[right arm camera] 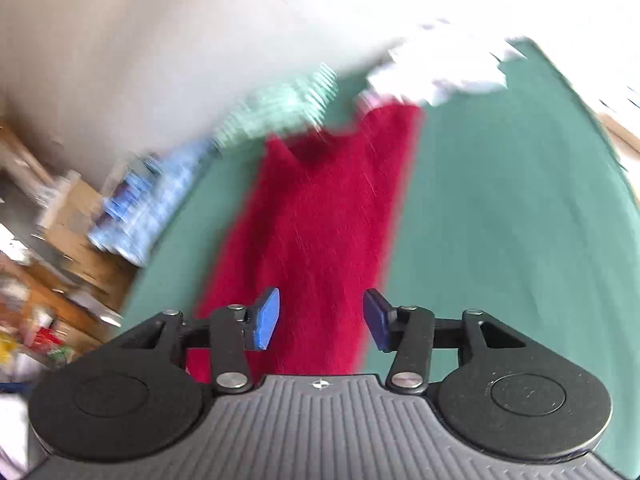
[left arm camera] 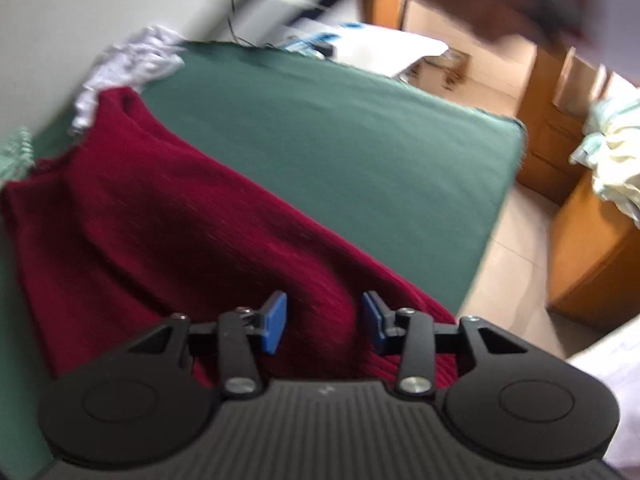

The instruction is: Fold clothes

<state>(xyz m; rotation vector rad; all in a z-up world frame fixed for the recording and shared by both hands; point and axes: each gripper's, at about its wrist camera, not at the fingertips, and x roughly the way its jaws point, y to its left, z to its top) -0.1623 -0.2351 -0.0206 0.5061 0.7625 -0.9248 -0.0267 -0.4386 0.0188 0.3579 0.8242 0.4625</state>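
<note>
A dark red knitted garment [left arm camera: 168, 216] is lying stretched out as a long, narrow band across a table draped in green cloth [left arm camera: 360, 152], and every place here is given relative to that garment. In the left wrist view, a pale green striped cloth [left arm camera: 18, 152] is showing at the frame's edge beside the garment's far end, and a crumpled white garment [left arm camera: 132, 60] is lying just beyond that far end, against a light wall. The left gripper [left arm camera: 324, 322] is hovering over the garment's near end with its jaws standing apart; a raised fold of the red knit is showing between the blue pads [left arm camera: 276, 322], but the pads are not pressing on it. To the right of the garment the green cover is running bare to the table's edge, with wooden furniture [left arm camera: 560, 152] well apart beyond it. The right wrist view is blurred. A blue and white checked cloth [right arm camera: 148, 204] is lying well to the garment's left at the table's edge, the striped cloth [right arm camera: 280, 108] is sitting near the far left corner, and the white garment [right arm camera: 440, 68] is touching the far end. The right gripper [right arm camera: 322, 318] is hanging over the garment's near end, its jaws parted and nothing caught between its blue pads [right arm camera: 266, 318].
</note>
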